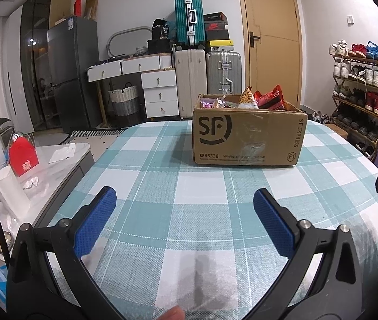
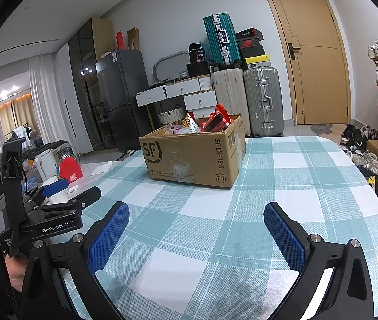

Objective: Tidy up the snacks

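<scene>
Cardboard SF Express box (image 1: pixel 249 136) sits on the desk (image 1: pixel 178 213), toward its far side, top open. Desk is covered by a teal-and-white checked tablecloth. Snack packets stand inside the box: a red packet (image 1: pixel 270 98) at the right, an orange-and-white packet (image 1: pixel 247 97) next to it, purple-toned packets (image 1: pixel 210 102) at the left. No snack lies on the cloth outside the box.

Left hand-held gripper (image 1: pixel 185 210): blue-padded fingers spread wide apart, nothing between them, held above bare cloth well short of the box. A fingertip of the person shows at the bottom edge of the left wrist view.

Right hand-held gripper (image 2: pixel 195 218): fingers likewise wide apart and empty, over the cloth, box ahead and slightly left. In the right wrist view the left unit appears at the left edge, held in the person's hand (image 2: pixel 15 272).

Background: suitcases (image 1: pixel 206 80), white drawers, a wooden door (image 1: pixel 271 34), a shoe rack (image 1: pixel 359 85).
</scene>
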